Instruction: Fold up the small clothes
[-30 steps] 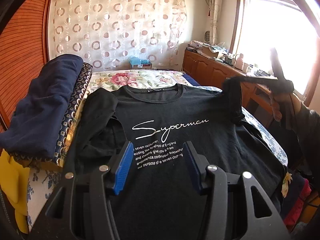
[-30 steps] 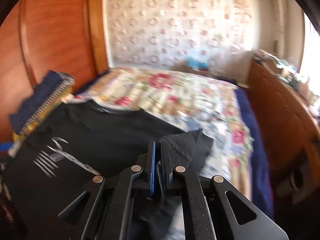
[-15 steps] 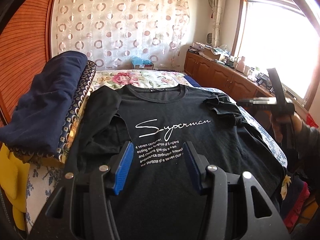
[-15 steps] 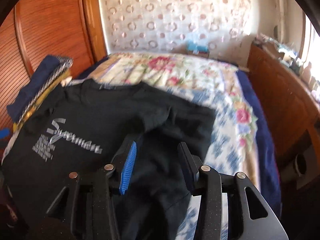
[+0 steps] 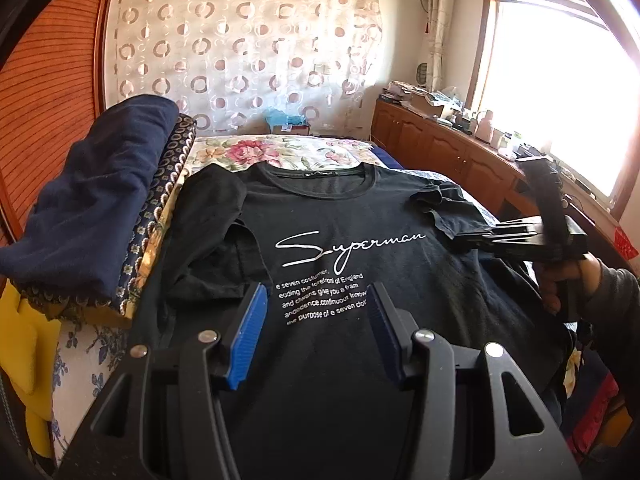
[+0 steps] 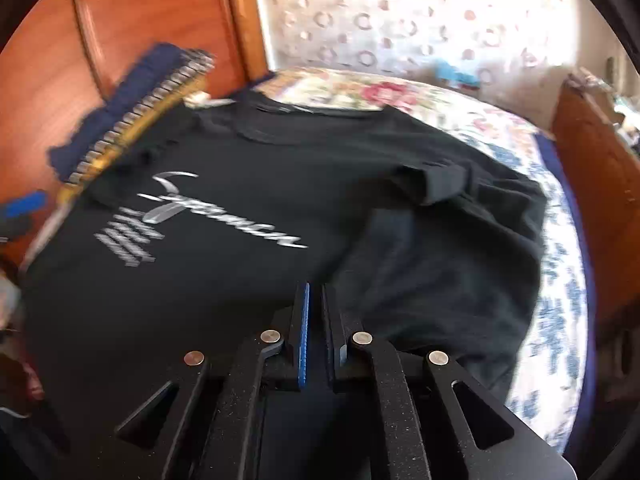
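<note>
A black T-shirt lay face up on the flowered bed, its white print showing. Both sleeves were already turned in over the chest, the left one more fully than the right one, which sat bunched. The body had not been folded, so most of the work seemed to remain. The left gripper hovered over the lower front with its jaws apart, holding nothing. The right gripper sat above the shirt's right side, jaws nearly together; whether cloth was pinched between them could not be told. A pile of folded clothes rested beside the shirt.
</note>
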Action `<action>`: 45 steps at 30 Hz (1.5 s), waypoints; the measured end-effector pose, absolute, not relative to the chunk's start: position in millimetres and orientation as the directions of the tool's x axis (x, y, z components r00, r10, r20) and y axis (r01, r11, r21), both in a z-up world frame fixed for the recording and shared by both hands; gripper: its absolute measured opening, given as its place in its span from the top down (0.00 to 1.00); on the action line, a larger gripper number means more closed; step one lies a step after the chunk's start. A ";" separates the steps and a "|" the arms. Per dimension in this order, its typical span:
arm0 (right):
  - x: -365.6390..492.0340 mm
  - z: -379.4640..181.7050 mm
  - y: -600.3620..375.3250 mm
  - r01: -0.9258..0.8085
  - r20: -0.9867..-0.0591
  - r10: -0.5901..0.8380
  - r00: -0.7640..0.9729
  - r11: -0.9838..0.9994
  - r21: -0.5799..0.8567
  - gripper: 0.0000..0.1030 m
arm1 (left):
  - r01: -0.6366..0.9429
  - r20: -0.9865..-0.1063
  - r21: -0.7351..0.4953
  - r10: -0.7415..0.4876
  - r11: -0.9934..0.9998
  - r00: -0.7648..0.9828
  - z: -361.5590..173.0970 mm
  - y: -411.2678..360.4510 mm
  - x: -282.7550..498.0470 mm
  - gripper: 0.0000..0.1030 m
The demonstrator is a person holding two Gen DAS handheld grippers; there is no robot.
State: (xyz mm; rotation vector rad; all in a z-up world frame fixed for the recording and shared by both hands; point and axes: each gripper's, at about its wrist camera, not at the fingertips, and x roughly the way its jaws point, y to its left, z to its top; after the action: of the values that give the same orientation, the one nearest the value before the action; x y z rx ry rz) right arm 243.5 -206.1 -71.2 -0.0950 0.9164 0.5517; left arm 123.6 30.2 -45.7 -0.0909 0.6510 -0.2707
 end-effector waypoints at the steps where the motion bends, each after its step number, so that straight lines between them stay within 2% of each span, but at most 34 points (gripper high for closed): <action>1: 238.9 -67.0 -204.9 -0.505 -0.766 0.427 0.481 0.849 0.156 0.96 | 0.219 -0.585 -0.171 -0.278 0.961 0.762 -46.4 31.4 123.5 0.51; 4: 232.8 -55.8 -202.6 -0.523 -0.741 0.452 0.497 0.837 0.160 0.93 | 0.218 -0.584 -0.178 -0.281 0.960 0.761 -47.5 33.5 123.2 0.51; 6: 235.5 -49.8 -205.5 -0.495 -0.736 0.415 0.535 0.860 0.125 0.71 | 0.220 -0.583 -0.178 -0.283 0.959 0.761 -48.3 33.9 123.6 0.51; 8: 246.0 -44.7 -213.2 -0.453 -0.729 0.374 0.573 0.886 0.098 0.66 | 0.226 -0.581 -0.175 -0.286 0.958 0.762 -47.0 33.6 124.8 0.51; 16: 311.8 -66.2 -238.2 -0.360 -0.803 0.221 0.553 0.933 0.008 0.66 | 0.242 -0.591 -0.165 -0.292 0.956 0.752 -48.1 29.6 136.6 0.51; 22: 360.2 -81.8 -232.4 -0.377 -0.829 0.167 0.534 0.924 -0.057 0.66 | 0.238 -0.603 -0.148 -0.278 0.960 0.748 -47.2 31.5 156.2 0.51; 24: 372.8 -75.9 -229.7 -0.374 -0.801 0.170 0.574 0.925 -0.072 0.66 | 0.223 -0.609 -0.138 -0.261 0.965 0.749 -47.2 34.1 164.1 0.51; 25: 377.6 -64.1 -231.7 -0.353 -0.752 0.182 0.634 0.933 -0.072 0.66 | 0.215 -0.613 -0.133 -0.250 0.968 0.749 -47.1 35.6 168.9 0.51; 27: 379.4 -44.0 -240.5 -0.312 -0.661 0.213 0.719 0.949 -0.034 0.66 | 0.204 -0.617 -0.121 -0.235 0.971 0.751 -47.2 38.6 176.8 0.51; 29: 382.3 -33.1 -248.9 -0.311 -0.631 0.250 0.735 0.950 0.014 0.65 | 0.201 -0.618 -0.122 -0.233 0.972 0.751 -46.5 41.4 184.7 0.51; 34: 377.4 -38.5 -262.7 -0.331 -0.680 0.238 0.693 0.944 -0.007 0.65 | 0.211 -0.636 -0.063 -0.202 0.976 0.745 -40.3 44.1 206.0 0.51; 41: 350.9 -50.7 -290.8 -0.326 -0.709 0.222 0.669 0.945 -0.011 0.65 | 0.256 -0.735 0.021 -0.159 0.966 0.659 -42.1 54.0 255.3 0.51; 45: 349.3 -71.4 -299.0 -0.303 -0.755 0.161 0.636 0.952 -0.052 0.65 | 0.258 -0.772 0.050 -0.127 0.965 0.623 -41.9 57.1 287.7 0.51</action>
State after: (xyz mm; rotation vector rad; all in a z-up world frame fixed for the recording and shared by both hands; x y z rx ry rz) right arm 349.3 -299.0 -71.4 -0.1800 0.8421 0.2667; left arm 287.7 57.1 -41.9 0.1613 0.8709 -0.2223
